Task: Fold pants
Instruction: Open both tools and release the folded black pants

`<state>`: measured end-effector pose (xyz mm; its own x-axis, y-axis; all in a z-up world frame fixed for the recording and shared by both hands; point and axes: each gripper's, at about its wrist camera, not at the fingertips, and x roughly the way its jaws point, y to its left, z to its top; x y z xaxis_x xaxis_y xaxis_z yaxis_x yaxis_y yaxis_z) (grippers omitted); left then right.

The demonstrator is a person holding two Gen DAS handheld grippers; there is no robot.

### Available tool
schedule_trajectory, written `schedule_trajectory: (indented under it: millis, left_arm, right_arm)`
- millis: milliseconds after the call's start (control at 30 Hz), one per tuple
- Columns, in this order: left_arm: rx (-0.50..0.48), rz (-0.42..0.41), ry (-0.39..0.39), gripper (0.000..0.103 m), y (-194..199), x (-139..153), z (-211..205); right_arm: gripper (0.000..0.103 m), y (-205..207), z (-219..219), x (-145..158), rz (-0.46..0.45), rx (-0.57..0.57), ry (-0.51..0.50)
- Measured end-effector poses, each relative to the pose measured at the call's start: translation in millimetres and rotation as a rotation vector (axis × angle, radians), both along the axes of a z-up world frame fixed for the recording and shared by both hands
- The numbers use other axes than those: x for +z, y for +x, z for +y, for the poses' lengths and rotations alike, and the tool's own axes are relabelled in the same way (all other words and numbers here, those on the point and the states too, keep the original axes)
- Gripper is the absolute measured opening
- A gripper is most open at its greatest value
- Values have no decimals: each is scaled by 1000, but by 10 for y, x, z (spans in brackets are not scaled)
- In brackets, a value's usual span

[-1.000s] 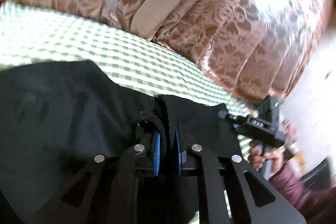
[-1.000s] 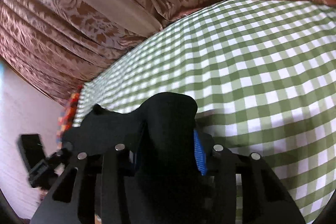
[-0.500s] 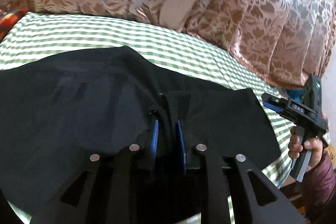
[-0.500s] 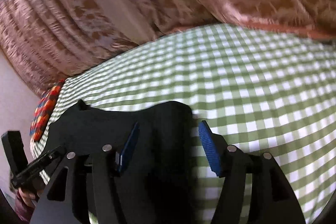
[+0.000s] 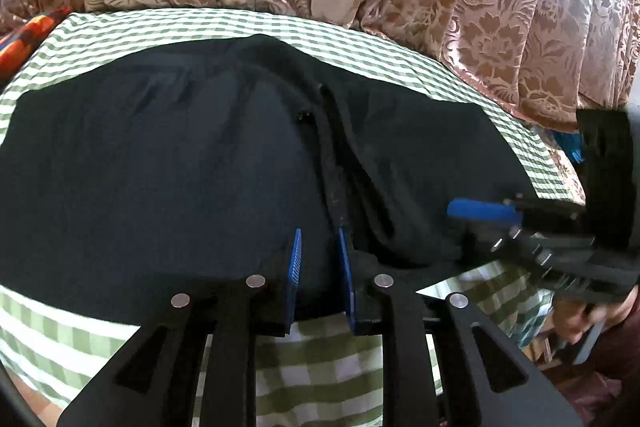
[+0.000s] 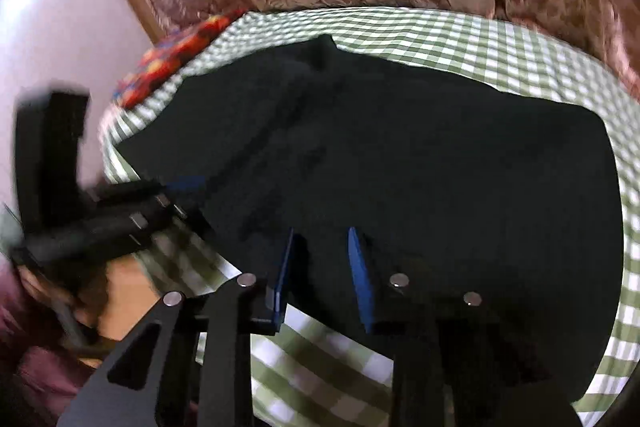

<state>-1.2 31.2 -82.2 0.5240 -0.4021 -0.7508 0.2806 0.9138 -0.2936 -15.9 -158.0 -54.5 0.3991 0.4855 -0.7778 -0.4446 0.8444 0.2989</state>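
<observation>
Left wrist view shows the black pants [image 5: 192, 163] spread wide on the green checked tablecloth [image 5: 320, 367], with a bunched ridge of cloth running up the middle. The near hem lies between the pads of the left gripper [image 5: 319, 267]; the tongs stand narrowly apart around a pinch of fabric, and whether they bite it firmly I cannot tell. The right gripper [image 6: 320, 267] sits over the near edge as well, its jaws having just been closing, with dark cloth between them; a firm clamp is not clear in the blur.

For a clean fold, I judge both grips should catch the same hem at matching depth, lift together, and carry it level toward the far edge beside the brown floral curtain [image 5: 480, 7], flattening that central ridge first.
</observation>
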Motion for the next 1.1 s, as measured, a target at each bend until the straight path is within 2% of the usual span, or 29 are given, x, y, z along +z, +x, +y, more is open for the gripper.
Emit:
schedule_trajectory:
  millis: [67,167,200,233,267,300,367,400,433,500,633,767,900,967,1100]
  left_arm:
    - [28,15,-32,17,6,8,70]
    - [62,-15,-107,19,23,147,116]
    - [53,-28,-138,26,45,217,90]
    - [40,-36,-150,37,59,259,47]
    - [26,-42,-148,38,82,294,-9]
    - [10,-43,-131,38,105,308,-77]
    - [-28,-26,-39,38,115,254,-235]
    - [-36,-12,34,38,102,171,-305]
    - [-35,-9,65,38,87,115,-307]
    - [-25,-26,65,40,41,69,-260]
    - [15,-34,18,41,-12,166,-156]
    - [68,-100,57,41,-76,341,-67]
    - [149,-131,67,41,-122,467,107]
    - [177,-146,75,49,-142,516,178]
    - [231,-153,103,50,-175,582,308]
  right_arm:
    - [27,-24,-8,-30,-7,-12,16]
    - [27,-12,-12,-35,-7,-16,25]
    - [27,-19,-36,-29,-10,-20,26]
    - [27,-23,-38,-20,-14,-22,25]
    - [27,-31,-40,-19,-16,-27,28]
    - [27,-37,-46,-21,-17,-31,33]
    - [27,-51,-63,-17,-23,-34,40]
    - [28,-51,-64,-20,-23,-35,42]
    - [28,-50,-64,-20,-23,-35,44]
    - [28,-59,-69,-26,-27,-32,50]
    - [30,-45,-97,-31,-17,-39,73]
    - [34,-33,-115,-27,-1,-48,106]
    - [36,-41,-95,-15,-1,-54,102]
    - [36,-40,-89,-9,0,-57,98]
    - [38,-37,-74,0,3,-65,93]
